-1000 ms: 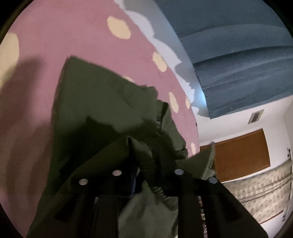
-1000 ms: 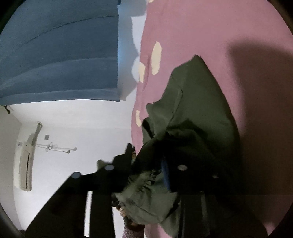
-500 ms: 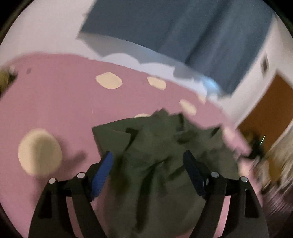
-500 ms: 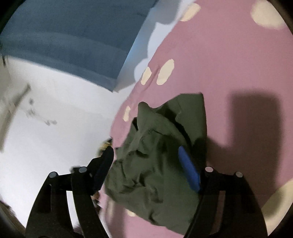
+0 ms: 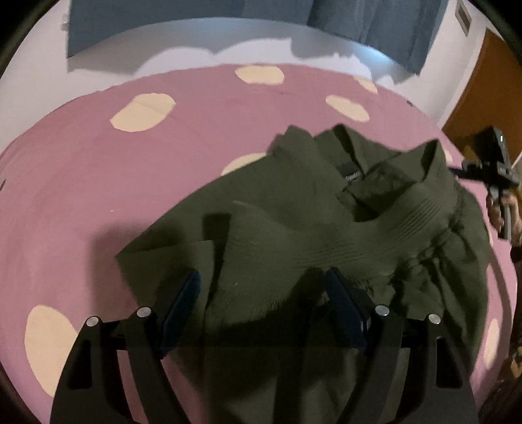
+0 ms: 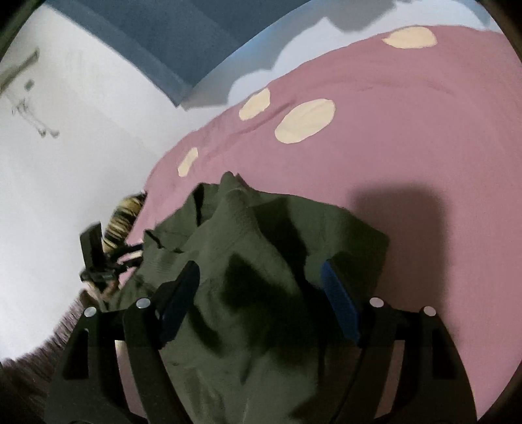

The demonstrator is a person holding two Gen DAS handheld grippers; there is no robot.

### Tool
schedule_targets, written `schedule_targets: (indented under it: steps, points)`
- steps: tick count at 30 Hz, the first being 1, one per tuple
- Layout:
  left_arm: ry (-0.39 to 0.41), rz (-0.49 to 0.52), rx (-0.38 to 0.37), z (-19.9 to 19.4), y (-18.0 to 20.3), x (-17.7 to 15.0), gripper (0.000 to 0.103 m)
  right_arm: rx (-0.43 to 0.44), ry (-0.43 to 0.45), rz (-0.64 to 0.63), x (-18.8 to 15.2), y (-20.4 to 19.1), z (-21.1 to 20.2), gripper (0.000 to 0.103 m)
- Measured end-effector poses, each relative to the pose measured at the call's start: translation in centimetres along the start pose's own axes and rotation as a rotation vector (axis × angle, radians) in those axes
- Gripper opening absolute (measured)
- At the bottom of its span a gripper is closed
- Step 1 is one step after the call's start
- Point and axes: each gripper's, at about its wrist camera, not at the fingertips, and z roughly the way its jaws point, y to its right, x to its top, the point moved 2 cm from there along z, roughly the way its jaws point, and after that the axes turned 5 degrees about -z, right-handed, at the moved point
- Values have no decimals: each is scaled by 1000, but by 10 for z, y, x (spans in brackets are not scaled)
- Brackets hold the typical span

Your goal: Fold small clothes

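A dark olive-green garment point(image 5: 310, 228) lies crumpled on the pink bed cover with cream dots point(image 5: 98, 182). Its collar and label face up at the far side, and a gathered part bunches at the right. My left gripper point(image 5: 262, 293) is open and empty, its blue-padded fingers hovering over the garment's near edge. In the right wrist view the same garment point(image 6: 261, 261) lies rumpled. My right gripper point(image 6: 259, 287) is open and empty above it. The right gripper also shows in the left wrist view point(image 5: 492, 169), held in a hand.
The pink cover point(image 6: 407, 146) stretches beyond the garment on all sides. Blue curtains point(image 5: 359, 19) and a white wall stand behind the bed. A brown door point(image 5: 489, 98) is at the far right. The left gripper point(image 6: 98, 257) shows at the bed's left edge.
Both grippers were shut on the garment, holding it up. They have opened and let it drop onto the cover, and now hover over it.
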Motion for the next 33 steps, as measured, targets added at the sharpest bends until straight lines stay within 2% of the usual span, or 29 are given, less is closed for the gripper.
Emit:
schedule_targets:
  steps: [1,6,7,8,9,11,12,13,17,20,24,27,31,33]
  points:
    - [-9,2,-2,2,2,0,65,-6,-8,-18,2,-2,4,77]
    - [-6,-22,34,5,-2,5,47,-4,-34,-85,14,-11,25,77]
    - [-3,-25,41,5,-3,5,43,-7,-37,-94,14,-12,27,73]
    - [-1,-24,47,5,-2,6,39,-14,-43,-105,14,-13,29,67]
    - [1,-16,59,4,-1,6,38,-7,-57,-119,13,-17,34,46]
    - [10,8,102,5,3,5,24,-35,-79,-142,9,-22,40,41]
    - [22,26,132,4,7,3,21,-63,-85,-160,6,-26,41,30]
    - [31,37,151,4,11,4,18,-73,-82,-160,5,-28,40,15]
    - [109,23,176,-18,17,5,11,-67,-7,-136,6,-38,14,11]
    - [195,-43,180,-43,11,18,11,-57,66,-142,15,-52,-8,11]
    - [260,-109,207,-57,1,40,11,-54,129,-132,30,-59,-13,11]
    - [221,-153,226,-39,-10,50,11,-79,123,-82,37,-43,2,11]
    - [136,-182,275,2,-23,50,11,-124,63,1,35,-12,36,11]
    - [120,-201,277,14,-29,47,11,-133,36,44,31,3,48,11]
